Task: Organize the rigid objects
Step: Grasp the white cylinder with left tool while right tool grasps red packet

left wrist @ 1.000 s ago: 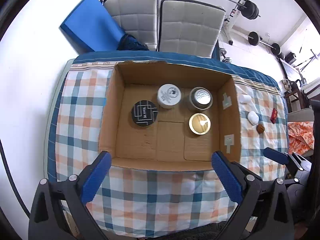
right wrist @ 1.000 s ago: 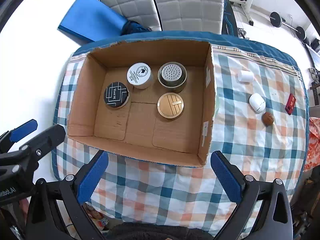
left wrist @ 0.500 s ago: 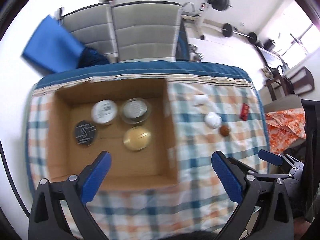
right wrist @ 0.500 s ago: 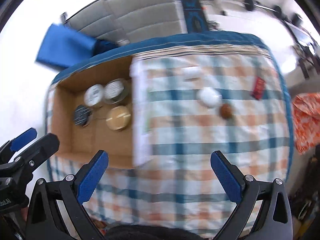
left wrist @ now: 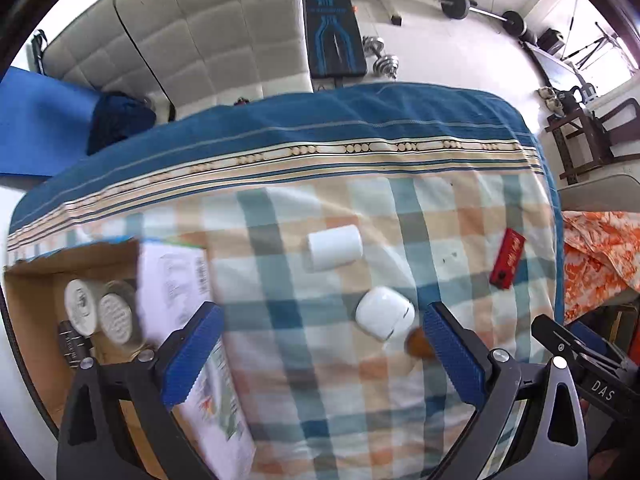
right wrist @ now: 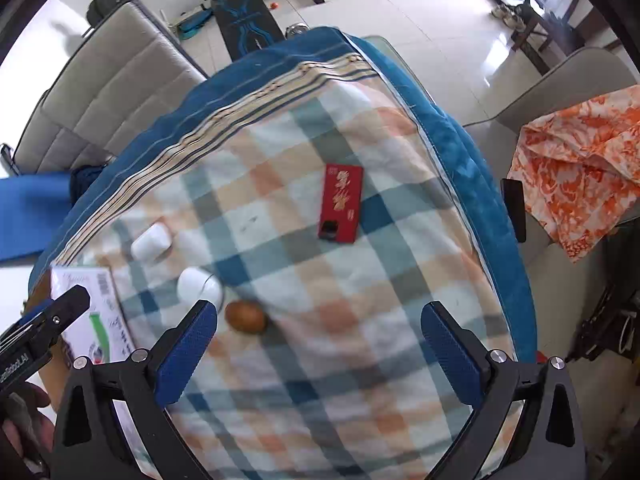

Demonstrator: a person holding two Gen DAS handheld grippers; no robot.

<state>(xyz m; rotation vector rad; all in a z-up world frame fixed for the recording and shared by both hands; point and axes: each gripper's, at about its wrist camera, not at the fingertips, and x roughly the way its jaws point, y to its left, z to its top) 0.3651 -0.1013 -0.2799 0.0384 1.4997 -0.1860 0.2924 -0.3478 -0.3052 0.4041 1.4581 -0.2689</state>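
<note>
Left wrist, change: a second ago this camera looked straight down into the cardboard box; now the box sits at the far left edge and the loose items on the checked cloth fill the middle.
Left wrist, meaning: judged from this, the packing turns to the items outside the box.
Left gripper: jaws wide apart, empty, framing the white case and the brown nut-like piece.
White cylinder: lies on its side, long axis left to right.
Red packet: lies flat, long axis tilted up to the right.
Right wrist, change: the view has swung off the box towards the cloth's right side.
Right gripper: jaws apart, nothing held.
Red packet, right view: centred ahead, long axis running away from the camera, dark end nearest.
</note>
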